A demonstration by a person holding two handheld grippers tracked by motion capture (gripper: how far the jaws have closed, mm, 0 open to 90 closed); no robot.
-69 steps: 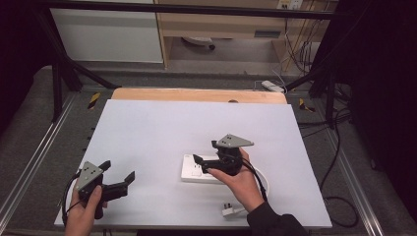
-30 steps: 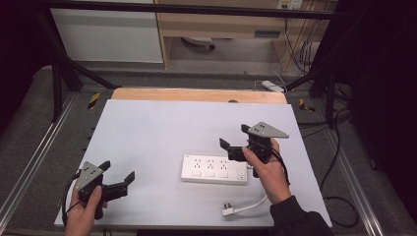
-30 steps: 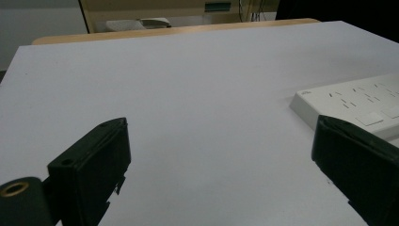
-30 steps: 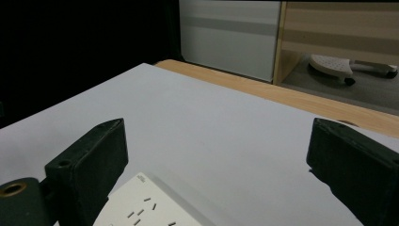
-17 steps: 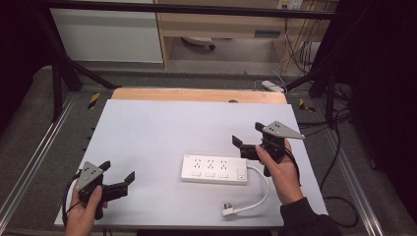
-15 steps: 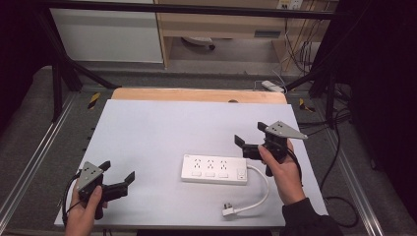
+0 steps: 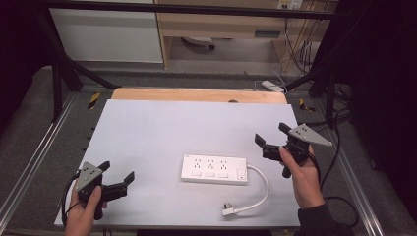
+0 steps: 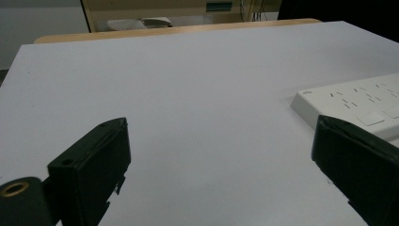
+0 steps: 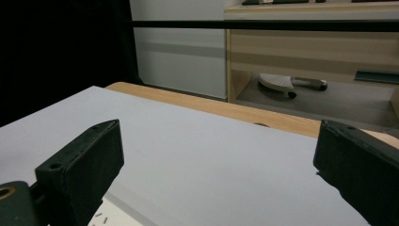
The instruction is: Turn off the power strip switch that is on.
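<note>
At the near left corner of the table, the person's left hand is holding the left gripper low over the white surface, its jaws standing wide apart with nothing between them; in the left gripper view they are framing bare tabletop, with the corner of the power strip showing just beyond the right-hand jaw. Moving rightward, the power strip is lying flat near the middle of the table, towards the near edge, sockets and switches facing up, and neither gripper is touching it. Its short white cable is curling from the strip's right end round to the plug, which is resting loose on the table near the front edge, plugged into nothing. Farther right, the right hand is holding the right gripper above the table, just beyond the strip's right end and apart from it, jaws likewise spread and empty; the right gripper view is looking out over the far table edge with a sliver of the strip at its bottom. Judging by this, the strip is sitting released and squared on the table, so any placing looks finished, while anything involving the plug or cable is not yet begun.
</note>
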